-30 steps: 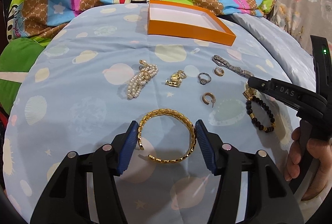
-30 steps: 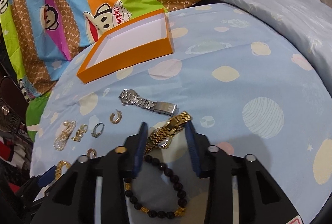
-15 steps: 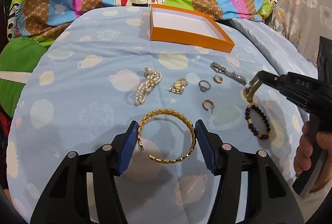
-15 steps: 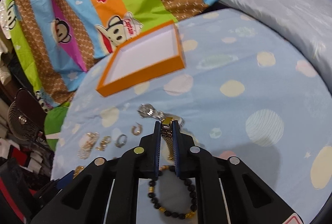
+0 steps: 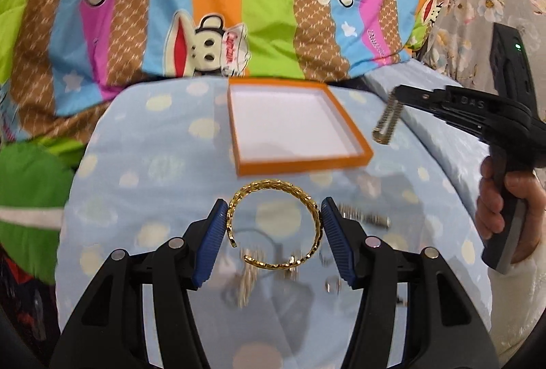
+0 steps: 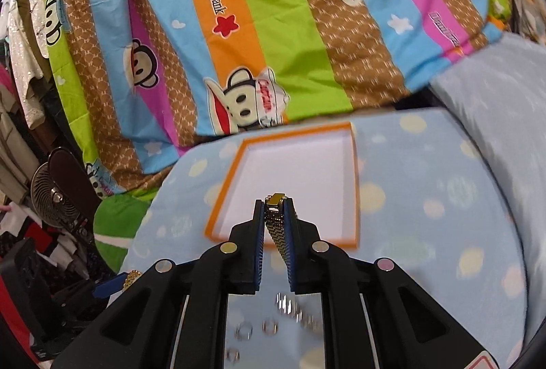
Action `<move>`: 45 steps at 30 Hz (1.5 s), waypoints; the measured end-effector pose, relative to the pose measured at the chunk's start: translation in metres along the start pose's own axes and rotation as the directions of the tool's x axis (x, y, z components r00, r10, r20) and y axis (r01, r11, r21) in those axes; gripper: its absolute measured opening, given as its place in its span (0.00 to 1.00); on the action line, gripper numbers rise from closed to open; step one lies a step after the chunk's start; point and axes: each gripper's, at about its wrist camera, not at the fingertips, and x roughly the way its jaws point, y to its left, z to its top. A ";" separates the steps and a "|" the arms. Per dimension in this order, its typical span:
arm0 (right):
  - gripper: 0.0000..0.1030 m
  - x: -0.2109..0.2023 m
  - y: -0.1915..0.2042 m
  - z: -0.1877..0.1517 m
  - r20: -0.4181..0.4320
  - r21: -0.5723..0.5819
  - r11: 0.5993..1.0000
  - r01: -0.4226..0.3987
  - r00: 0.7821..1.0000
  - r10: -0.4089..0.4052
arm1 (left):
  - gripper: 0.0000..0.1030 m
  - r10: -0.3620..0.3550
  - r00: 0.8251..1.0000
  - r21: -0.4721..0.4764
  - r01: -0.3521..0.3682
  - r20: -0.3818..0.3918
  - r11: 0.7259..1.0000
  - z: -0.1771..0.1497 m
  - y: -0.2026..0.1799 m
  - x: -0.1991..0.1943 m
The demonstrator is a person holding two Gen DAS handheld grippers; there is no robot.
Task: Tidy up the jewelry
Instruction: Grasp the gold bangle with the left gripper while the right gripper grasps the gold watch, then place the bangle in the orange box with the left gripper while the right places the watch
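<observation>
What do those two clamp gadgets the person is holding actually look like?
Both are black plastic. The left gripper and the right gripper each have two angular fingers lined with ribbed blue pads and dotted with round silver studs. Seen from the side, the right one has a pistol-style handle, pale raised lettering on its body and a small green light on an upright black part behind it. No cables or sleeves show.

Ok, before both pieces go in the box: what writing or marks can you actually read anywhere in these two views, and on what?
"Daulfrank": orange stripe of the cartoon bedspread, right wrist view.
"Captain": cap of the monkey figure printed on that bedspread; also legible in the left wrist view.
"DAS": body of the right gripper, faint, in the left wrist view.
Script on the pink stripes: too blurred to read.
Orange box: no text visible.
</observation>
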 end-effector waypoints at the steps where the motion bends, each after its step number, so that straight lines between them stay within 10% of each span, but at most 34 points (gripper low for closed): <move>1: 0.10 0.012 0.000 0.015 0.000 -0.009 1.000 -0.002 1.000 0.002 | 0.53 0.007 1.000 0.013 -0.008 0.010 1.000 0.015 0.000 0.008; 11: 0.10 0.141 -0.035 0.088 -0.053 0.047 0.999 -0.006 0.999 0.009 | 0.53 0.027 1.000 0.039 -0.027 0.007 0.999 0.135 0.004 0.137; 19: 0.10 0.175 -0.064 0.080 -0.111 0.024 0.999 0.037 0.993 -0.034 | 0.53 0.090 0.987 0.007 -0.090 -0.133 0.996 0.148 0.015 0.235; 39: 0.11 0.165 -0.063 0.071 -0.163 0.024 1.000 0.018 0.987 -0.014 | 0.54 0.153 0.961 0.036 -0.149 -0.231 0.988 0.124 0.015 0.251; 45: 0.38 0.186 -0.081 0.077 -0.125 0.046 0.994 0.095 0.988 -0.088 | 0.70 0.158 0.964 0.055 -0.149 -0.213 0.987 0.128 0.009 0.250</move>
